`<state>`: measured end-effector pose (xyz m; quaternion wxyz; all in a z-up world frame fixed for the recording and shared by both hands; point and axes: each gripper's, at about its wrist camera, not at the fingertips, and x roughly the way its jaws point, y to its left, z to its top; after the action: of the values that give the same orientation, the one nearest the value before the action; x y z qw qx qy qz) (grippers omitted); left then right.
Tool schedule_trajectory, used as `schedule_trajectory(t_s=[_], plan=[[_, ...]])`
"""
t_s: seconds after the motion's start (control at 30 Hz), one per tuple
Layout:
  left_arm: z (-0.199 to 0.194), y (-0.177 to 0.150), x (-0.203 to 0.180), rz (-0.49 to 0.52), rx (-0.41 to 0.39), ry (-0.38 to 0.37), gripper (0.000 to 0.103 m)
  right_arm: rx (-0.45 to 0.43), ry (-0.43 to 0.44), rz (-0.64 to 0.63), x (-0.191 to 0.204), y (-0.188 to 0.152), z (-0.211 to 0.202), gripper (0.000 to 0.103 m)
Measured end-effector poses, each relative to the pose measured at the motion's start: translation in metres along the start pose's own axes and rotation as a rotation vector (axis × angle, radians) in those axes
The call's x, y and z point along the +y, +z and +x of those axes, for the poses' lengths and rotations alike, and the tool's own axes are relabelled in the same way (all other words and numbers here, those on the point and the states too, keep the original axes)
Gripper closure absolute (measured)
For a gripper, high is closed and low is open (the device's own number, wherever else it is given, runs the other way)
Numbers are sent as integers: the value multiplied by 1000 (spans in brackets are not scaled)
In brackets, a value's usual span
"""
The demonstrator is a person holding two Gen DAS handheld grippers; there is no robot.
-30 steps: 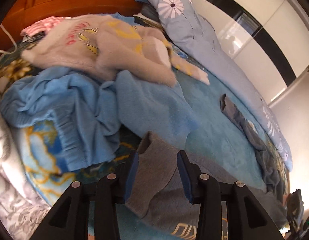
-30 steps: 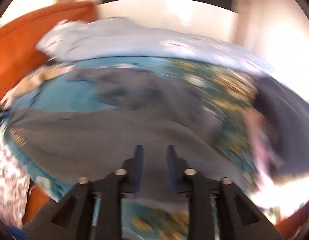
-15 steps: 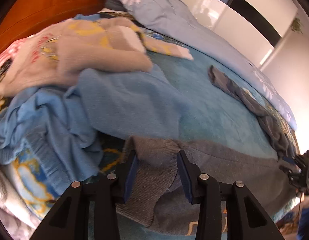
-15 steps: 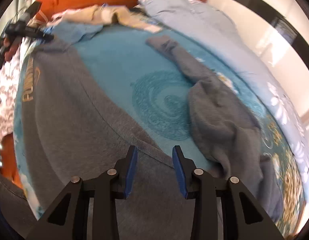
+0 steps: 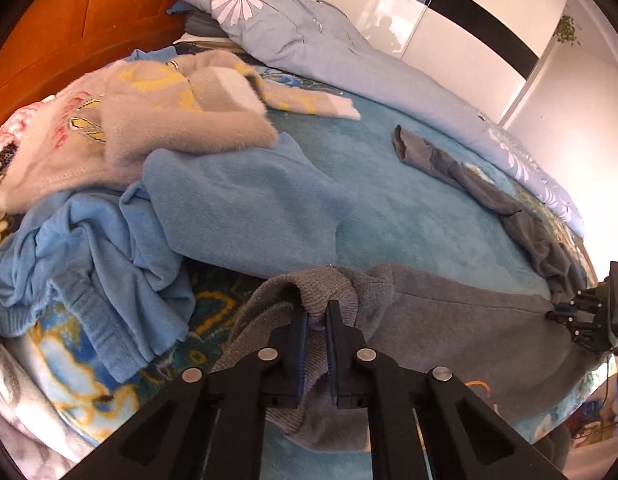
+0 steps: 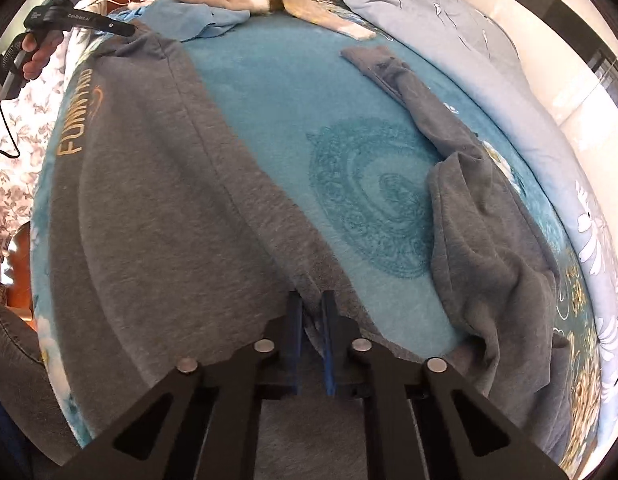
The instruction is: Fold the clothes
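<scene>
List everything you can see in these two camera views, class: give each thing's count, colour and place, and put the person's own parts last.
grey sweatshirt: one, grey with gold lettering, spread along the near edge of the bed, pinched at both ends.
blue garments: a heap, count unclear, light blue, left part of the bed.
fluffy garment: one, beige with yellow and pink print, behind the blue heap.
bedspread: one, teal, patterned, covering the bed.
quilt: one, pale blue with white flowers, along the far side.
headboard: one, orange-brown wood.
left gripper: fingers shut on the ribbed hem.
right gripper: fingers shut on the sweatshirt's edge.
hand: one, holding the left gripper's handle.
</scene>
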<state>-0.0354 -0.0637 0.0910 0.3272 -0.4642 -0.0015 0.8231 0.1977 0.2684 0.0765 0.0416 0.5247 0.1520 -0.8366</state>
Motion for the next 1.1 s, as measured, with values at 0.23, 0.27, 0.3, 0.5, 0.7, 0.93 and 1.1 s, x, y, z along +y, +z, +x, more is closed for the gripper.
schedule_trajectory(t_s=[0.23, 0.27, 0.3, 0.5, 0.7, 0.93, 1.1], plan=[[-16, 33, -3, -86, -121, -33, 95, -88, 56, 142, -29, 6, -26, 97], [-13, 39, -3, -98, -122, -18, 95, -98, 48, 157, -35, 10, -26, 97], [-9, 45, -1, -111, -119, -4, 95, -96, 42, 179, -41, 12, -22, 97], [30, 52, 16, -215, -30, 39, 95, -65, 54, 295, -66, 14, 10, 97], [-10, 53, 3, -190, -104, 163, 58, -181, 45, 337, -72, -11, -33, 75], [65, 124, -80, -205, -31, -71, 45, -255, -74, 554, -115, -68, -72, 67], [179, 163, -129, -270, 99, -73, 45, -243, -153, 719, -148, -108, -80, 67]])
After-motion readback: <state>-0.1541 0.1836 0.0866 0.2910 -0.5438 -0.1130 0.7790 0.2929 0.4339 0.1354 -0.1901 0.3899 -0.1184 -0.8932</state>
